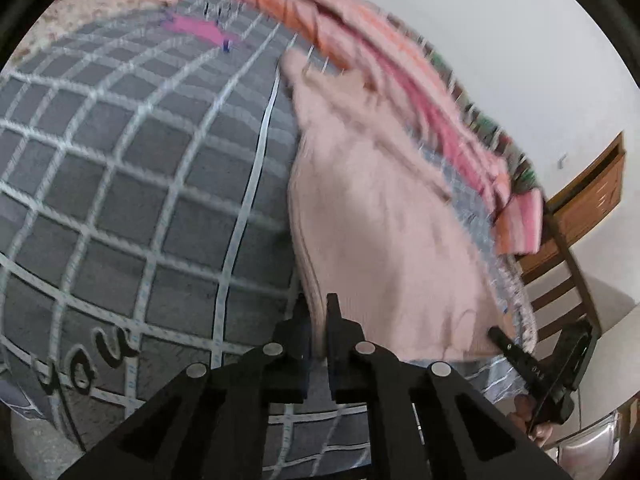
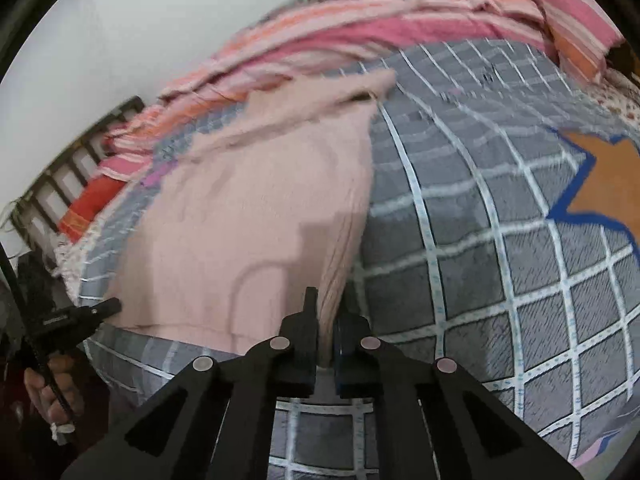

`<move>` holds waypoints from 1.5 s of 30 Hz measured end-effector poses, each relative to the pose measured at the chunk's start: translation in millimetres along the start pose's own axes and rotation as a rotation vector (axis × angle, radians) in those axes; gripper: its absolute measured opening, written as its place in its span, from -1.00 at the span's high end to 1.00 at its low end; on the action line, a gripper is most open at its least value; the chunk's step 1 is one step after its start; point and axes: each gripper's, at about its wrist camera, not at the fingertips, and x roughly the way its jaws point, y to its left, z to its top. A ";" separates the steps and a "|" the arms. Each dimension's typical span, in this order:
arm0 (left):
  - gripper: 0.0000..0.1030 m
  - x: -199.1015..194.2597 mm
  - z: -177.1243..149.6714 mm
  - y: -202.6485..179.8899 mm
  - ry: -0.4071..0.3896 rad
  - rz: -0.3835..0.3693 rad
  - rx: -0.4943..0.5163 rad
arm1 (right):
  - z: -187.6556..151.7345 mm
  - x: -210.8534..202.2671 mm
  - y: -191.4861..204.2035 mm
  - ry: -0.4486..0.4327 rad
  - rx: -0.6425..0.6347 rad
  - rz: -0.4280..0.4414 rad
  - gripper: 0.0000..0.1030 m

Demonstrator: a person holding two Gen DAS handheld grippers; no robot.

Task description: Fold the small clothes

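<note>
Gripping the ribbed hem of the pale pink sweater (image 1: 372, 216), my left gripper (image 1: 318, 312) has its two black fingers pressed together on a bunched fold of the fabric at about six o'clock in the left wrist view. My right gripper (image 2: 330, 308) does the same on the hem's other corner, its jaws closed on a gathered pleat of knit low in the right wrist view. Both tools point forward and slightly down over the bed, held level with each other, with the hem stretched between them. The sweater lies across the grey checked blanket (image 1: 120, 184), its body running away from me toward twelve o'clock, where the collar end looks blurred. Each camera catches the other tool: my right one shows at four o'clock in the left view, my left one at eight o'clock in the right view, with my left hand (image 2: 50, 392) wrapped around its handle, knuckles toward the lens. A pile of pink and orange striped cloth (image 2: 360, 28) runs along the far edge of the blanket, touching the sweater's far end. An orange star (image 2: 600, 176) with a blue outline sits on the blanket at three o'clock in the right view.
</note>
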 end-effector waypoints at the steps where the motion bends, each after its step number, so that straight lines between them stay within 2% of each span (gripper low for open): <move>1: 0.87 -9.4 3.4 -2.1 -0.030 -0.031 -0.007 | 2.6 -8.1 -0.4 -0.024 0.008 0.020 0.90; 7: 0.88 -32.5 20.7 -24.1 -0.105 -0.068 0.028 | 19.3 -30.9 -9.5 -0.091 0.114 0.084 0.91; 14: 0.88 -42.4 47.7 -46.9 -0.161 -0.080 0.073 | 36.8 -37.1 -3.1 -0.132 0.137 0.129 0.91; 18: 0.88 -41.0 74.0 -53.8 -0.194 -0.077 0.058 | 65.1 -34.7 0.7 -0.165 0.134 0.154 0.91; 24: 0.88 -29.3 117.8 -73.5 -0.241 -0.046 0.064 | 113.5 -28.2 -1.7 -0.220 0.201 0.207 0.91; 32: 0.88 13.1 190.3 -86.9 -0.273 0.040 0.023 | 181.7 8.3 -5.1 -0.263 0.266 0.190 0.91; 39: 0.88 65.1 232.4 -84.7 -0.260 0.080 0.030 | 229.1 64.2 -15.2 -0.224 0.294 0.181 0.91; 45: 0.88 116.0 259.3 -63.0 -0.228 0.109 -0.017 | 255.3 117.9 -27.9 -0.166 0.287 0.146 0.91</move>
